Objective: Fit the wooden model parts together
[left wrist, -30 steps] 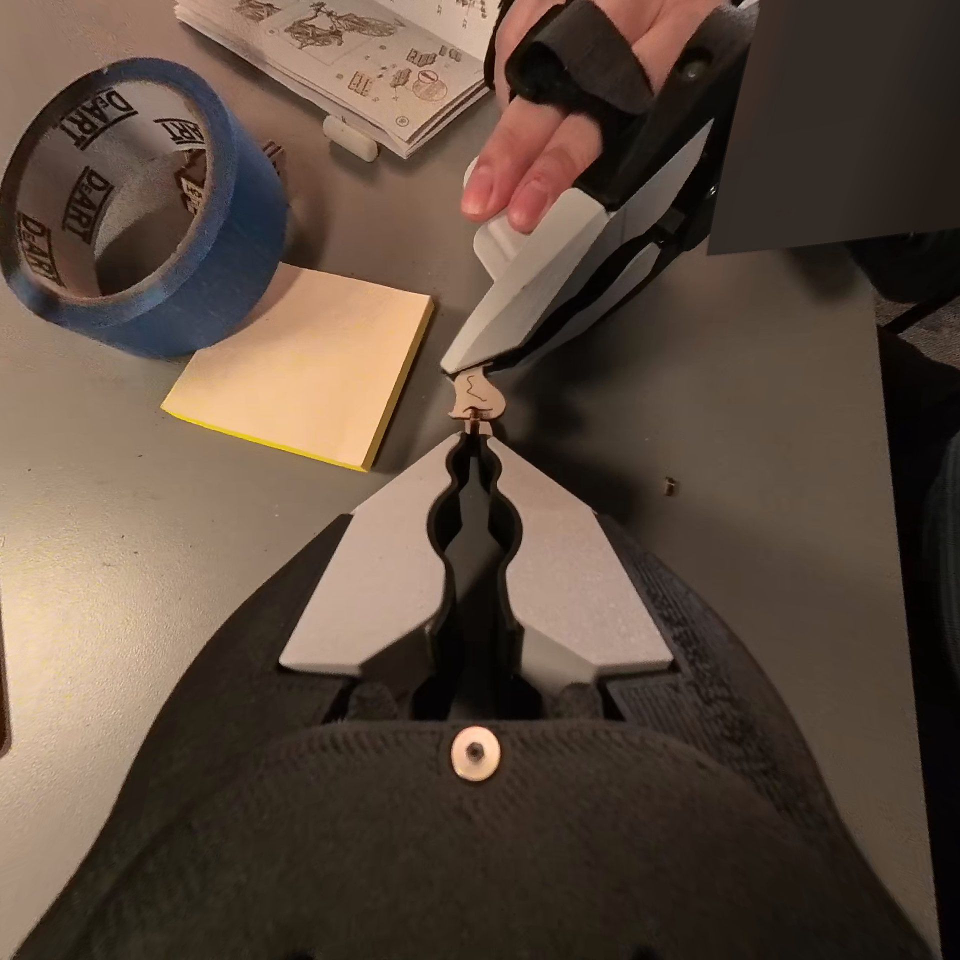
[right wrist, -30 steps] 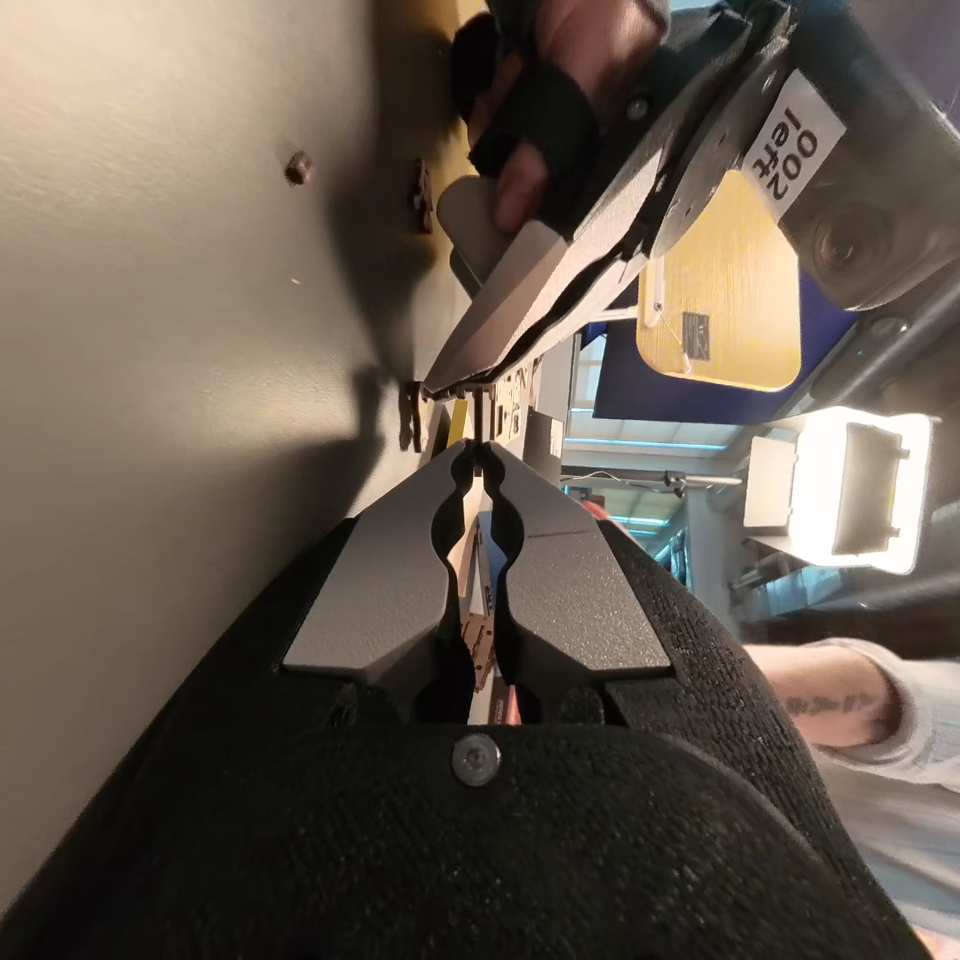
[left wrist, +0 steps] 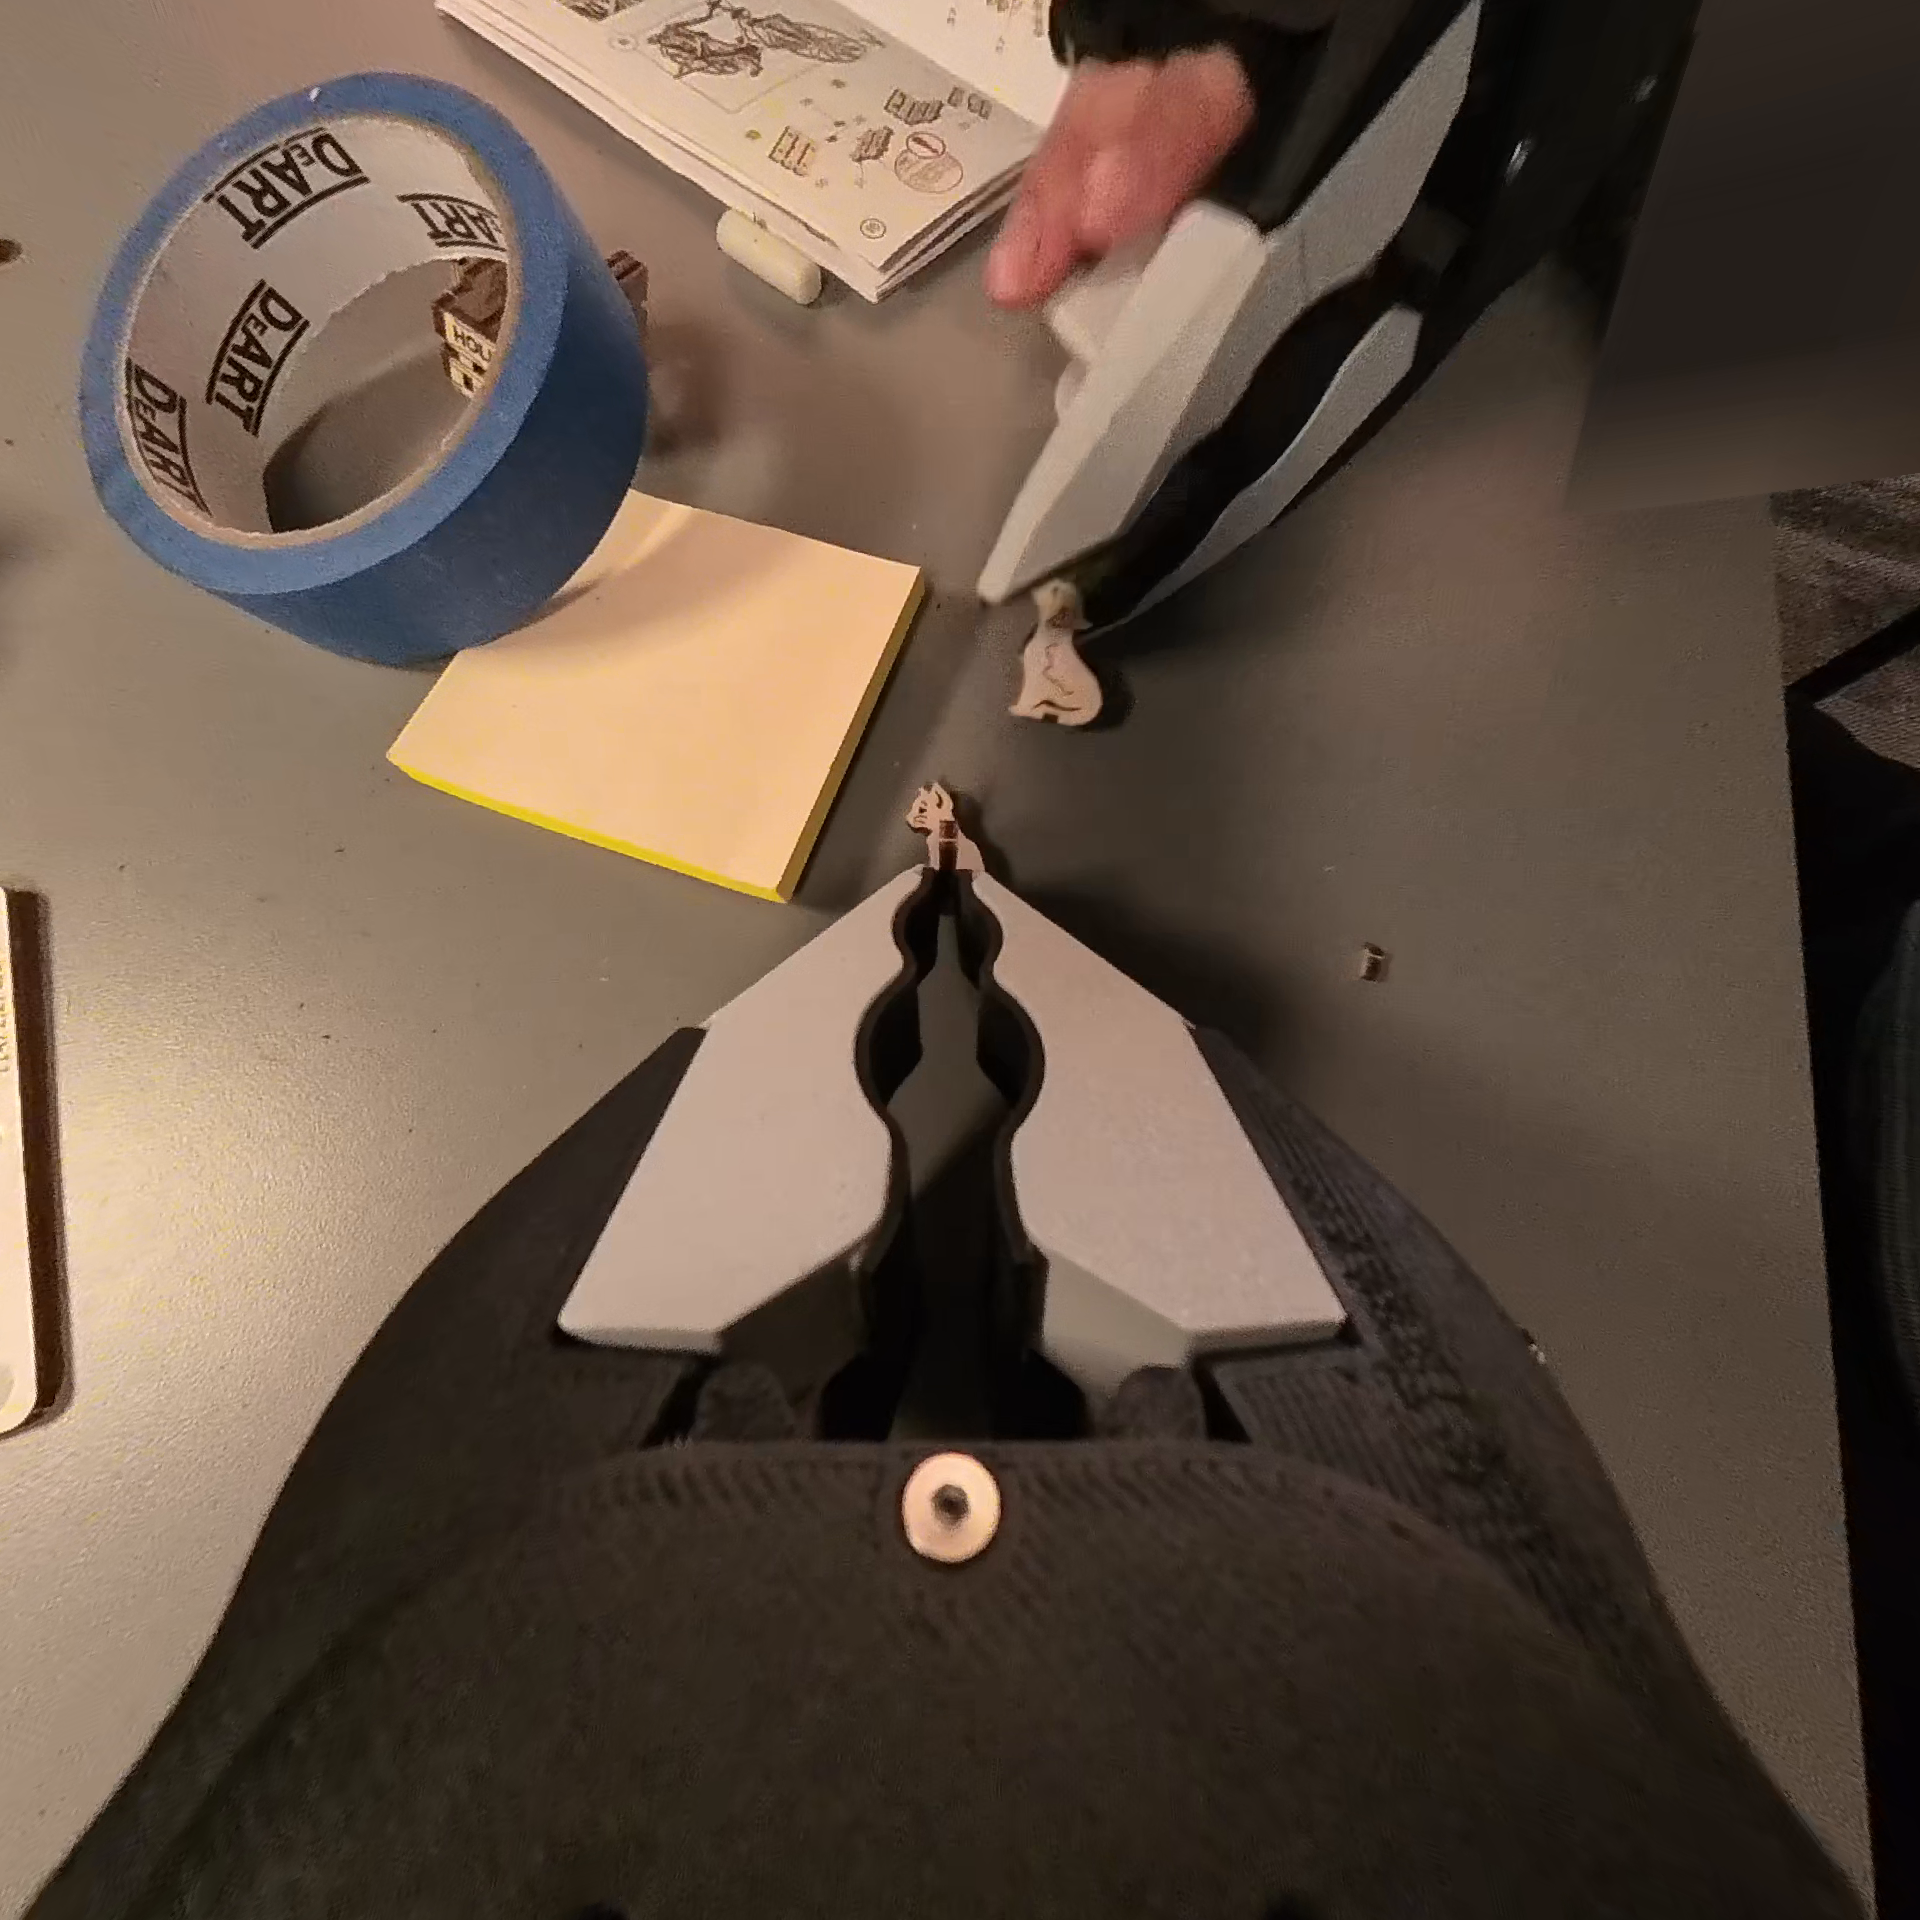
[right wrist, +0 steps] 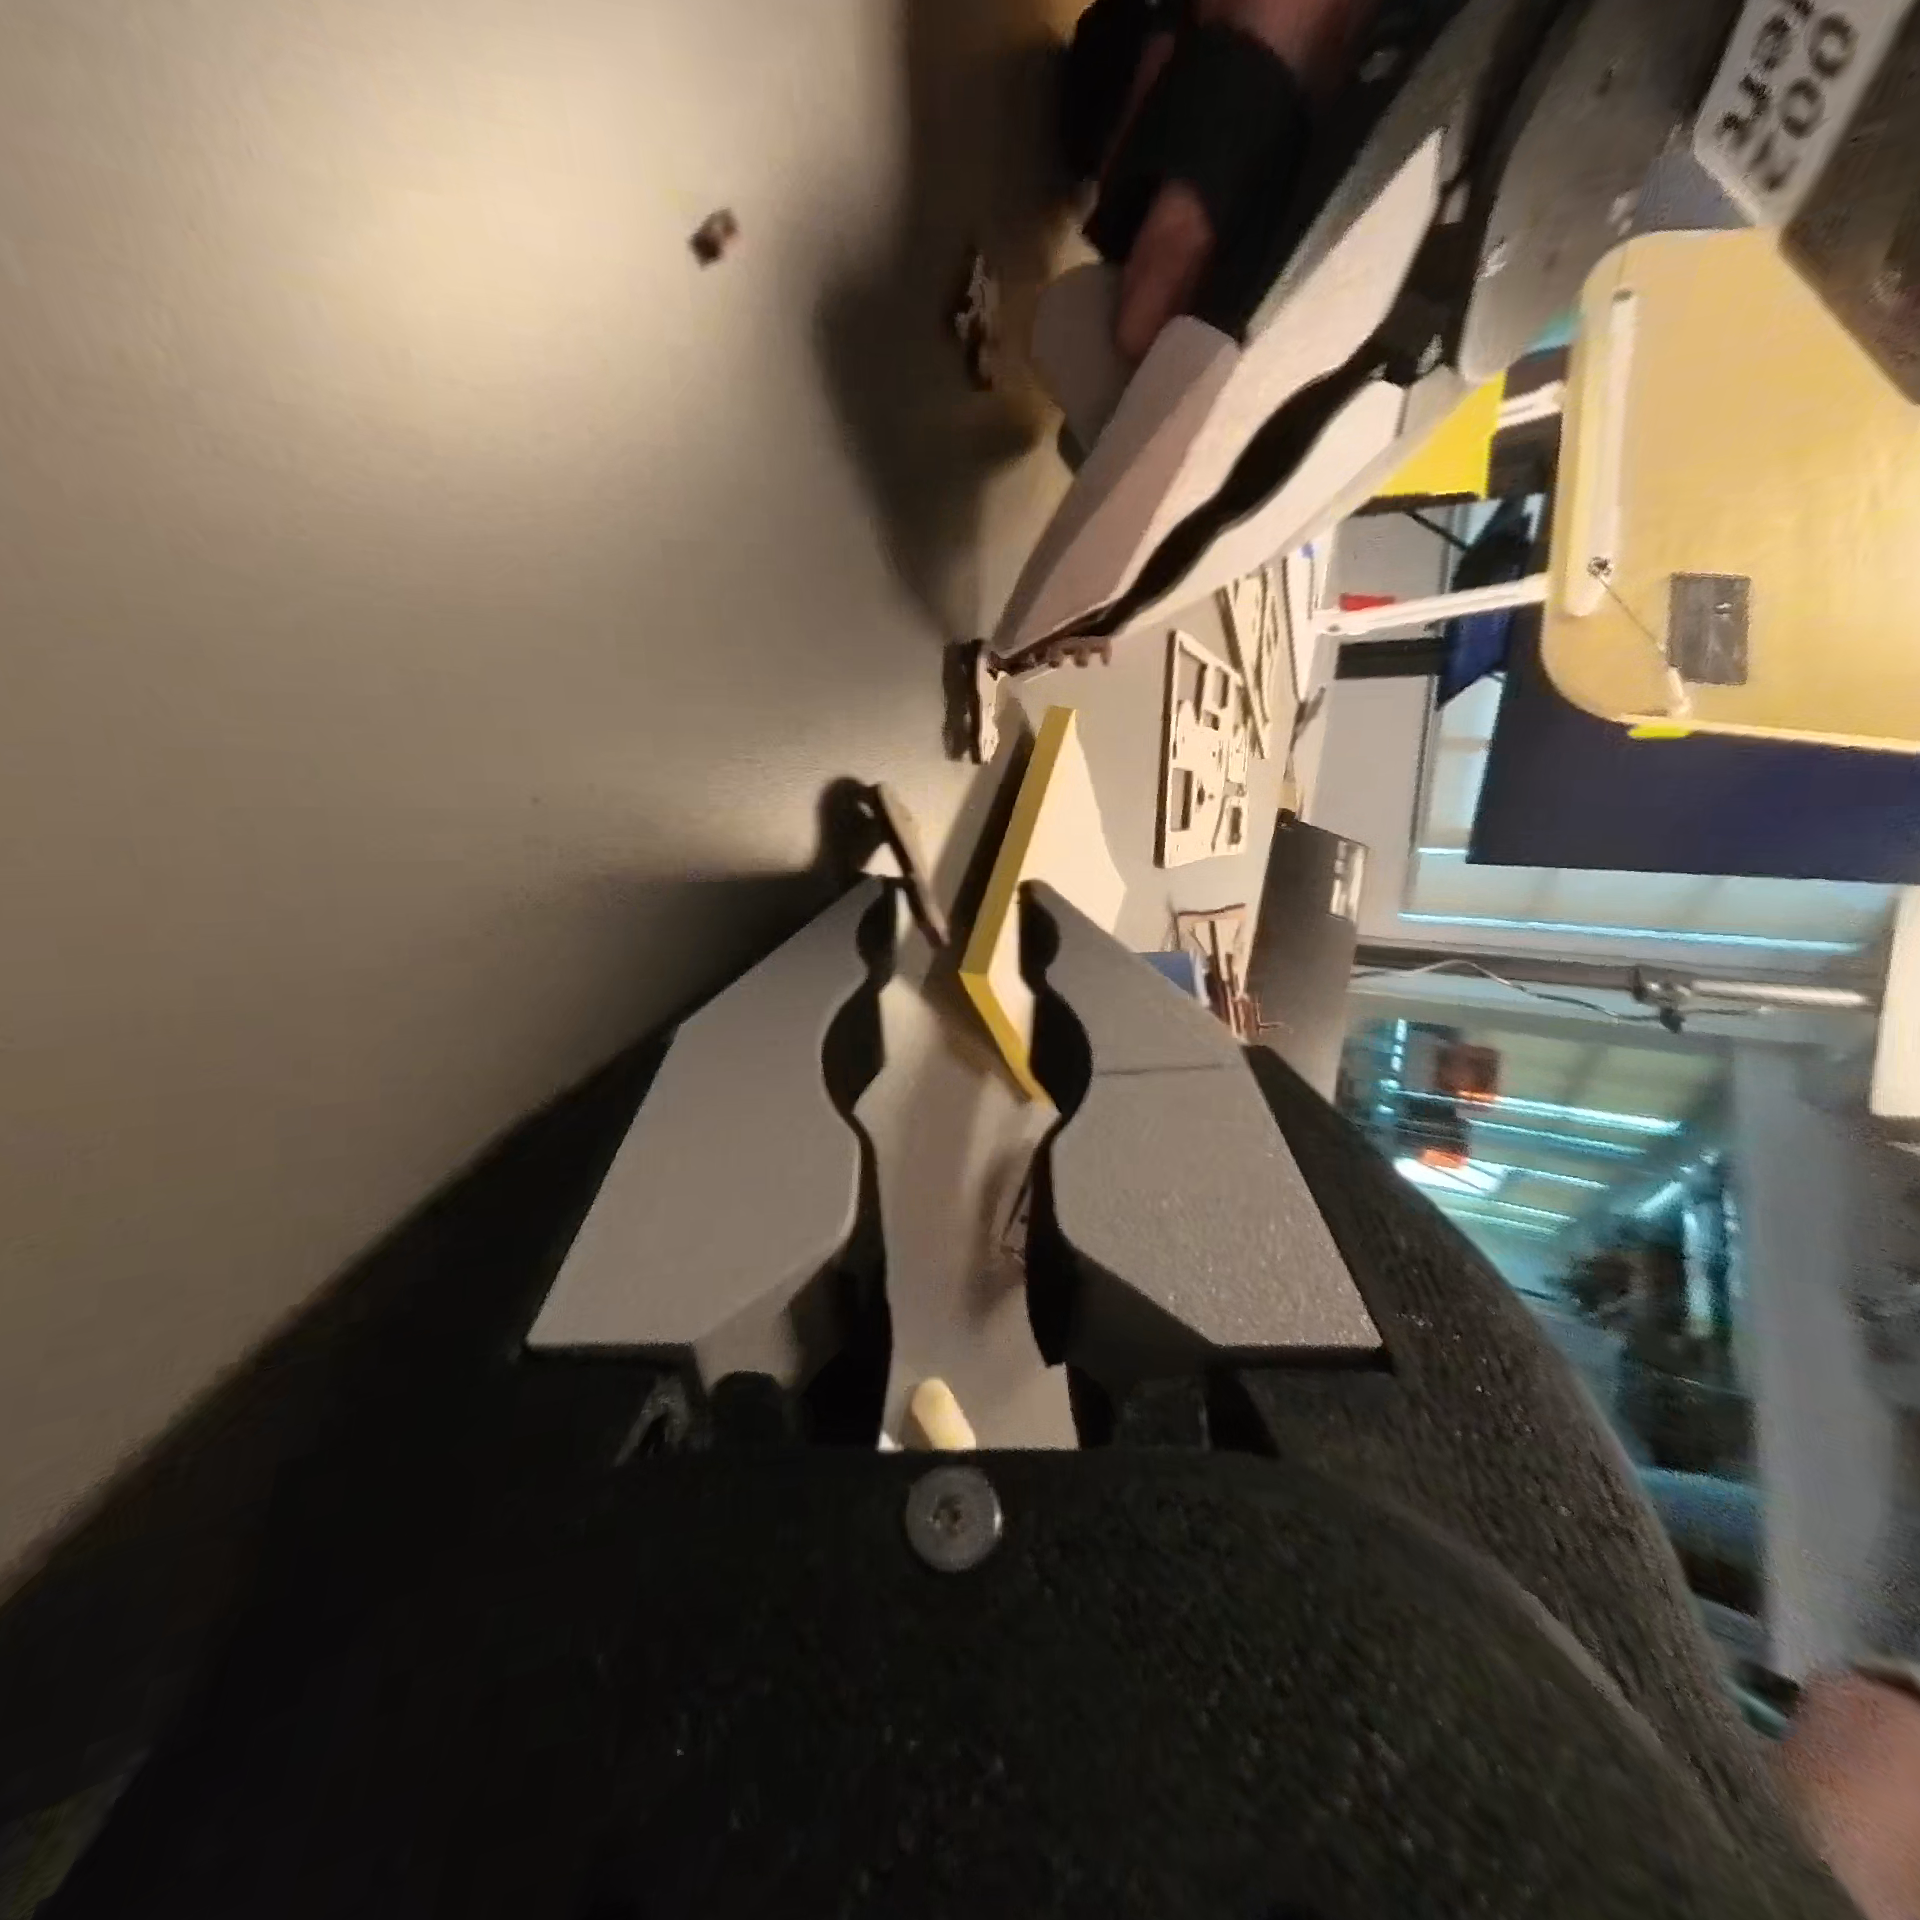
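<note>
a: where's the left gripper (left wrist: 940, 883)?
b: low over the counter (left wrist: 312, 987), jaws together, clamped on the small piece (left wrist: 938, 826). the piece sticks out past the tips, pointing forward.

a: and the part it mates with?
b: the body piece (left wrist: 1055, 670) lies ahead and a little right of it, near but clearly apart. bare counter shows between the two parts.

a: how does it lie?
b: its long axis runs roughly along the left gripper's line of sight, wide end nearest the small piece, narrow end up at the right gripper (right wrist: 956, 894).

a: is the right one holding it?
b: no. its jaws are apart, nothing pinched. the body piece sits just off one tip. i cannot tell whether it touches that finger or stands alone on the counter.

a: so which is nearer?
b: the right, by far. i'd judge the body piece needs steadying before the left pushes forward and slightly right. the pad (left wrist: 665, 686) lies off to the left, out of the way.
</note>
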The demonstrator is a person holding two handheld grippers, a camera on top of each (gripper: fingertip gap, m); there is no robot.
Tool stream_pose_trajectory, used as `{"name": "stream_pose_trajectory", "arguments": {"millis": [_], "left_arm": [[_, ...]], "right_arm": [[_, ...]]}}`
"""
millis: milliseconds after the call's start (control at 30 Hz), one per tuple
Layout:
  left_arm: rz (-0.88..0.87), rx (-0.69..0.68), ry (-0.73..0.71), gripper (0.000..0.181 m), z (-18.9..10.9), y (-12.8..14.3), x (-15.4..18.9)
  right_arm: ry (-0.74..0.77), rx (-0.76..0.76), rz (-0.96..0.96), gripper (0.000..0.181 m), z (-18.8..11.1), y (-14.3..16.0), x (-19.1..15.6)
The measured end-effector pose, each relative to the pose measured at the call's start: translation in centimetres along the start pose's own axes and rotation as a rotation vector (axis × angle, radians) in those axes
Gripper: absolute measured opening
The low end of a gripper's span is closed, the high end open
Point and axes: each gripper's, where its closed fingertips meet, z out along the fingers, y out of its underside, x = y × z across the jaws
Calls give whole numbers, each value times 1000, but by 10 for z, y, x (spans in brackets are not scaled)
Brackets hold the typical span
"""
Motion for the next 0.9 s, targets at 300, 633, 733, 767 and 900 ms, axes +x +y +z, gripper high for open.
{"name": "stream_pose_trajectory", "arguments": {"millis": [300, 633, 733, 767, 900], "left_arm": [[14, -1, 4, 1, 0, 0, 2], [14, 0, 8, 1, 0, 0, 2], [14, 0, 8, 1, 0, 0, 2], [13, 0, 11, 1, 0, 0, 3], [10, 0, 13, 1, 0, 0, 3]], "right_arm": [[56, -108, 154, 59, 0, 57, 37], [191, -391, -79, 27, 20, 95, 72], [278, -514, -30, 26, 1, 121, 107], [275, -593, 30, 26, -6, 143, 115], [142, -1011, 193, 26, -32, 255, 116]]}}
